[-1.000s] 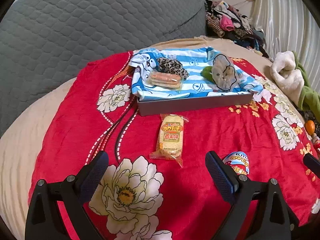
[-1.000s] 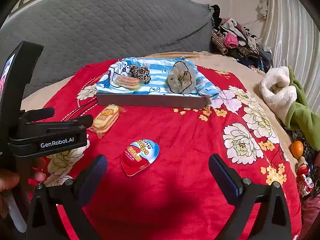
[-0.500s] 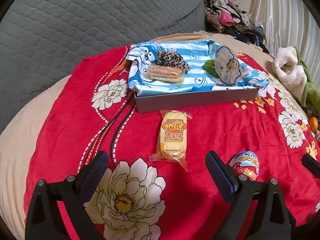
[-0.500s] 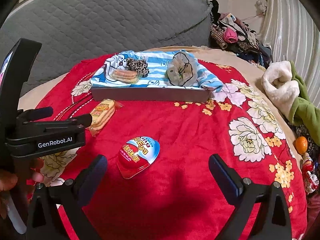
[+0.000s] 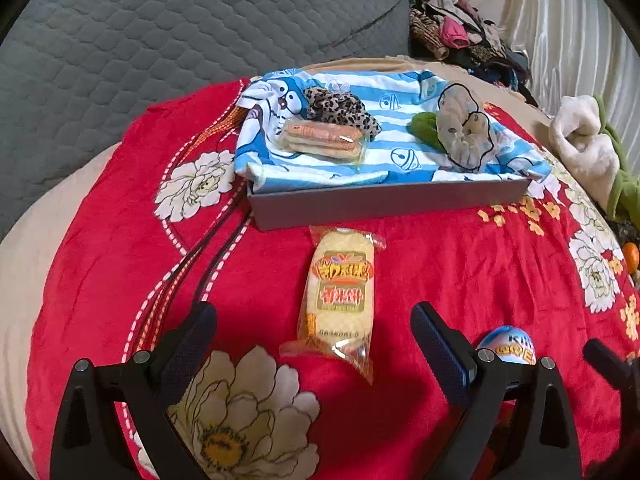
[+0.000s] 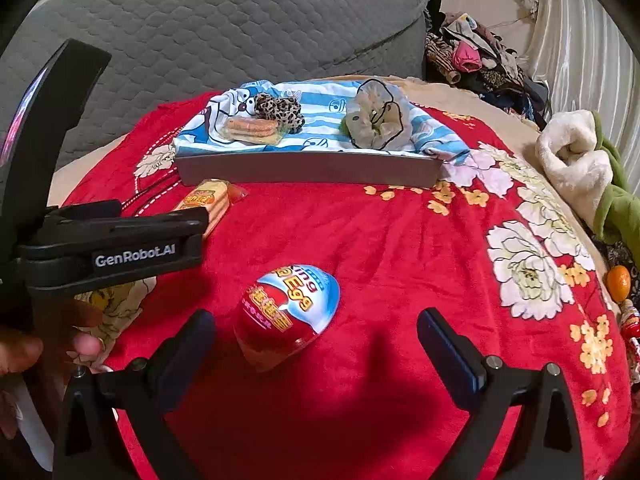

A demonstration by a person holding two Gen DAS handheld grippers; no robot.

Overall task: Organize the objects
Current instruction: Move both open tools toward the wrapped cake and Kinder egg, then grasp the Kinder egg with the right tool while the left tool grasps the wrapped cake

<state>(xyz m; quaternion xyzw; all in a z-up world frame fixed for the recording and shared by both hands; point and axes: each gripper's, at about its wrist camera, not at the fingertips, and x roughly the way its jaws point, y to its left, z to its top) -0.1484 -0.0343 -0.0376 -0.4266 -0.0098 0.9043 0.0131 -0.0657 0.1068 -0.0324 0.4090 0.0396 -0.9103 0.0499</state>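
Left gripper (image 5: 312, 344) spread wide, holding nothing, fingers (image 5: 188, 344) hovering low over the red floral plush blanket (image 5: 460, 264). Between those black fingers, near their tips but untouched, lay the clear-wrapped yellow rice-cracker packet (image 5: 340, 296), long axis pointing toward the shallow grey box (image 5: 384, 202) just beyond its far end. Inside the box, over a blue-and-white striped cartoon cloth (image 5: 400, 160): a second clear-wrapped biscuit packet (image 5: 320, 140), touching a leopard-print fabric piece (image 5: 336, 106) behind it, and, apart to the right, a crumpled grey-beige plastic bag (image 5: 464, 132) with a green item (image 5: 426, 128) just beside it.

Right gripper (image 6: 316, 344) likewise spread wide and empty. Between its fingers (image 6: 452, 356), closer to the left one and clear of both, rested the red-and-blue egg-shaped plastic capsule (image 6: 286, 314) on the blanket. Seen from the right wrist, the left gripper's black body marked "GenRobot.AI" (image 6: 112, 248) hung above the rice-cracker packet, gripped by a hand (image 6: 48, 344) at the lower left edge.

Past the blanket: grey quilted headboard (image 6: 200, 28), cream-and-green plush blanket heap (image 6: 580, 168), small orange fruit (image 6: 618, 280).
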